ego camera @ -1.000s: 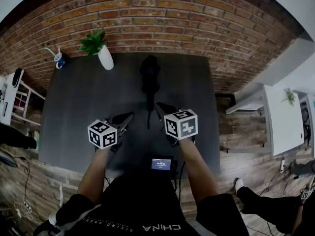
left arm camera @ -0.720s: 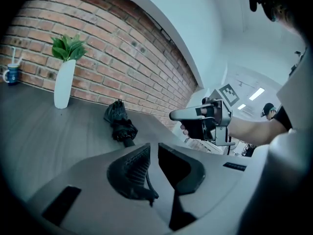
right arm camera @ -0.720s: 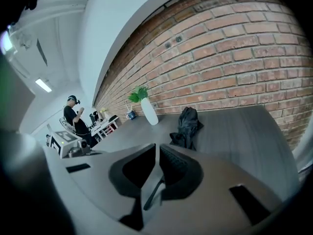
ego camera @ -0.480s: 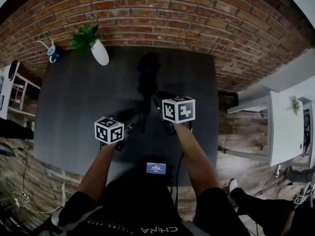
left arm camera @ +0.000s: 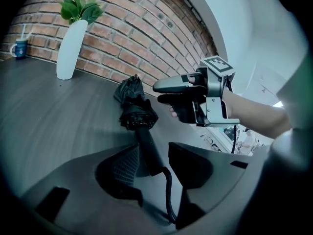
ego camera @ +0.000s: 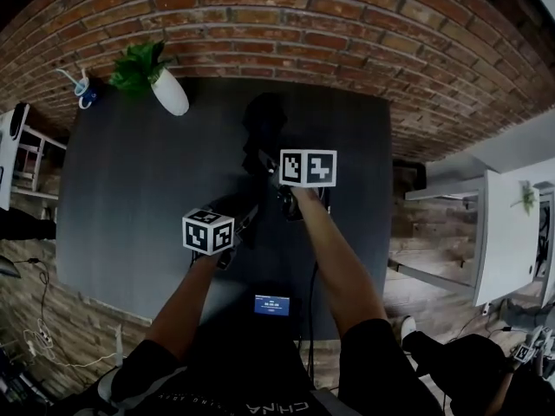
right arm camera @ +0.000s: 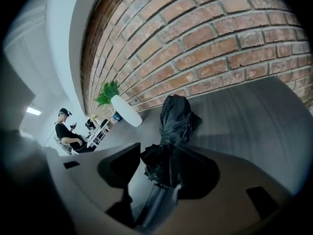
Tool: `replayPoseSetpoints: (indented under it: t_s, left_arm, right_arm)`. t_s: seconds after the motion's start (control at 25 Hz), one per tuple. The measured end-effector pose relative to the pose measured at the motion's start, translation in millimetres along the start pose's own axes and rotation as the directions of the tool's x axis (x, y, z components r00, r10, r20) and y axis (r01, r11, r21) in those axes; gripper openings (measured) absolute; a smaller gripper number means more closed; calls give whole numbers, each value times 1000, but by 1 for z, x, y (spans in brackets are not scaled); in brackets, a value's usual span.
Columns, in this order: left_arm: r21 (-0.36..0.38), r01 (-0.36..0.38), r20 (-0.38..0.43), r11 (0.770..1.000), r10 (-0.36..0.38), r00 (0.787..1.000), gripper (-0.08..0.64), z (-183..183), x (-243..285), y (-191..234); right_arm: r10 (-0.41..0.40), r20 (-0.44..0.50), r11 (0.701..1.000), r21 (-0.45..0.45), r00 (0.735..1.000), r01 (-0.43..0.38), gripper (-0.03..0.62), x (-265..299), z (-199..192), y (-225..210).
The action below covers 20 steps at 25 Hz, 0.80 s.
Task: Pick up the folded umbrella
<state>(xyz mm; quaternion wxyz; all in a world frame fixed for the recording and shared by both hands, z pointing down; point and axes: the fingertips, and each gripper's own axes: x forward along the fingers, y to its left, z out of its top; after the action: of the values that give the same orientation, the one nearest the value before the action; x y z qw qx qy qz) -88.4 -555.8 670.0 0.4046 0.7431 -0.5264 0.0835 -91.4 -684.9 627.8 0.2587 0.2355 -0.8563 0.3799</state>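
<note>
**Dark table (ego camera: 130, 198) by a brick wall (ego camera: 347, 24) — two grippers set over a folded umbrella (ego camera: 263, 128)**

Grey-black tabletop fills the head view, backed by red brick. At its far left corner stands a white vase (ego camera: 170, 95) holding a green plant (ego camera: 139, 66), with a blue mug (ego camera: 85, 96) near it against the wall. A small lit screen (ego camera: 271, 305) sits at the near edge.

The black umbrella lies flat along the middle of the table, its bunched canopy (left arm camera: 132, 102) toward the brick and its handle (left arm camera: 147, 151) toward the person holding the tools.

The left gripper (left arm camera: 156, 164) is set at the handle end. Its jaws are opening and stand wide. The handle runs between them, clear of the right-hand pad, and the dark wrist cord (left arm camera: 169, 192) trails back beneath.

The right gripper (right arm camera: 161, 173) sits further up the umbrella — where the canopy meets the handle. Its jaws are opening too. The crumpled edge of the fabric lies between them, and whether either pad touches the cloth cannot be told. In the left gripper view, this gripper and the hand holding it show above and to the right of the umbrella.

Far off in the right gripper view, a person (right arm camera: 66, 131) sits in a bright space to the left of the wall.
</note>
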Motion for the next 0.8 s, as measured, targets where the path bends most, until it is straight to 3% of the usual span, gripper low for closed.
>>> replayPoseSetpoints:
  t_s: [0.16,0.36,0.76,0.8]
  left_arm:
    - [-13,-26,-33,1000,25,999,195,-6,15,5]
    - [-2,-57,-70,998,57,996,195,-15,31,9]
    - [70,-102,-132,992,111,985,193,-18,48,6]
    - [79,-109,-140,991,119,983,193,-18,49,5]
  right_arm:
    - [-41,-40,999,34,998,42,236,26,5,-16]
    - [-105,-107,992,62,989,112,236,53,6,-36]
    - [-167,-211,985,10,963,173,238,77,2,-35]
    - [-177,-224,983,3,958,182,275,79,1,-35]
